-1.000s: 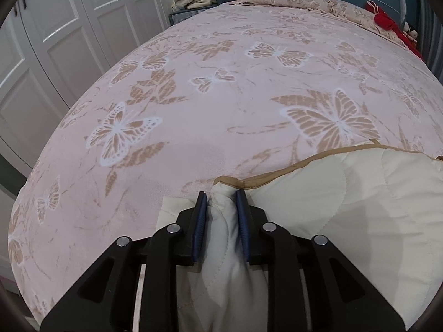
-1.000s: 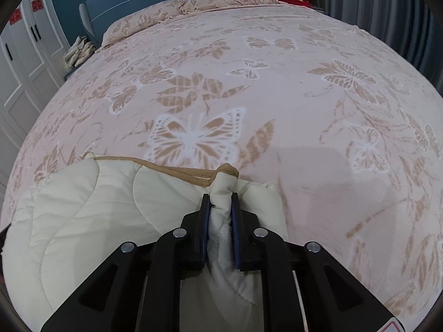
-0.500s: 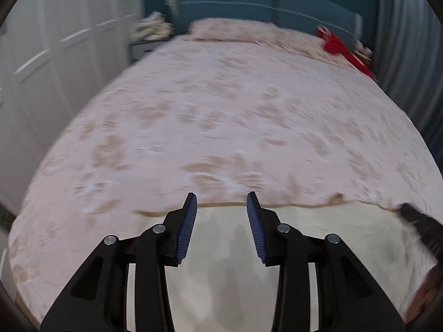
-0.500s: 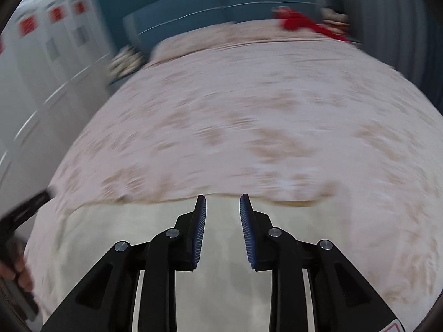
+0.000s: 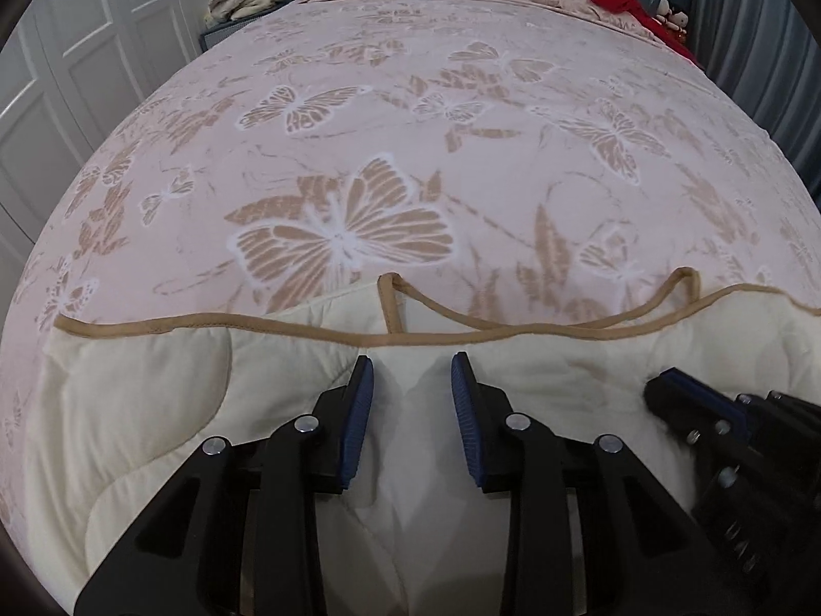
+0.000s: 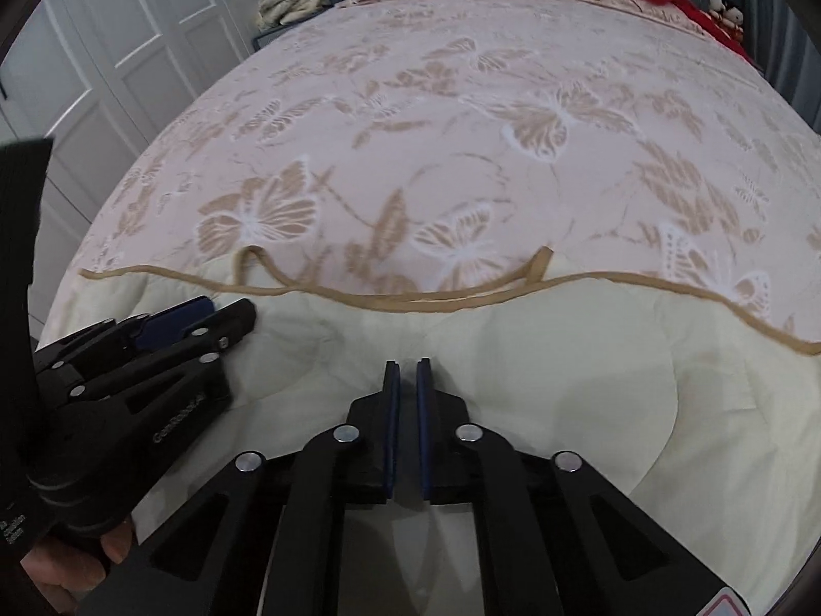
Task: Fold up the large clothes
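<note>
Bed [image 5: 359,128] | left tongs [image 5: 412,400] angled down (agape) over quilt [image 5: 154,410]

I see my left gripper [image 5: 412,385] angled steeply down over the cream quilt [image 5: 133,390], just short of its tan-bound edge, jaws parted and nothing pressed between the blue pads [image 5: 359,413]; they have just been closing a little. My right gripper [image 6: 405,369] sits beside it over the same quilt, also tilted down, jaws just drawn together with only a thin slit left and no cloth caught. A bit of my left hand [image 6: 77,559] shows gripping its handle.
</note>
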`<state>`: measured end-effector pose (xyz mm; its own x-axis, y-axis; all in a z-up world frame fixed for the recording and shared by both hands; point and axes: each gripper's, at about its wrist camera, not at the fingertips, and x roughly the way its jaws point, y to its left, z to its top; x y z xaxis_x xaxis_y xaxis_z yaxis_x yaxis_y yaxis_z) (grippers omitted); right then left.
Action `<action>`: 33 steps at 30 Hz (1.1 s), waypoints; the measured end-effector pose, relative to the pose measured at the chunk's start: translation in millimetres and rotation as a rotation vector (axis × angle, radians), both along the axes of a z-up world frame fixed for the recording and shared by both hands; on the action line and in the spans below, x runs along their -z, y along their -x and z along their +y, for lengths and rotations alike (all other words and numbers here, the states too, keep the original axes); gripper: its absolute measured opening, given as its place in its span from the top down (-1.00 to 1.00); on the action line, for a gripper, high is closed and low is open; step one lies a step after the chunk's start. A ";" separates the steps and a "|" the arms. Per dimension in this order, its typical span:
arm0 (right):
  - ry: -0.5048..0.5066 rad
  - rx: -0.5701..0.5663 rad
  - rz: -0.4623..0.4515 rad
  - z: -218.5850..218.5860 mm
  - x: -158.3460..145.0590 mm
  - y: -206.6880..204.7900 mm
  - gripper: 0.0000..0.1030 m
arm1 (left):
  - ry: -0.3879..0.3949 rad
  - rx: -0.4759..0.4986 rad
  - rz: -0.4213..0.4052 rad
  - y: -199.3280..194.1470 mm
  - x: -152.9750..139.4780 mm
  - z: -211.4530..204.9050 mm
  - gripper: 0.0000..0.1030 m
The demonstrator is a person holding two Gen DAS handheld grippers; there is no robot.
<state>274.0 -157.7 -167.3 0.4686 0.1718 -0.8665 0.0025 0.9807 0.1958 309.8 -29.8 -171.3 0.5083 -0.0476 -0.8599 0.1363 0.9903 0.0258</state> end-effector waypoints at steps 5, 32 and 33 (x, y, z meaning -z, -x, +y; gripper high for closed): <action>-0.023 0.024 -0.011 -5.3 14.3 -4.5 1.00 | 0.003 -0.002 -0.035 -0.9 10.2 0.0 0.40; 0.018 0.042 -0.091 3.4 29.3 -16.9 1.00 | -0.102 -0.009 -0.139 -2.0 24.5 -16.2 0.40; 0.021 0.043 -0.094 3.8 29.2 -17.6 1.00 | -0.111 -0.009 -0.141 -2.6 25.0 -17.4 0.40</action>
<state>291.6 -153.9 -196.5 0.5543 0.1320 -0.8218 0.0273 0.9839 0.1764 312.3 -47.3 -196.3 0.6245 0.0489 -0.7795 0.1143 0.9816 0.1532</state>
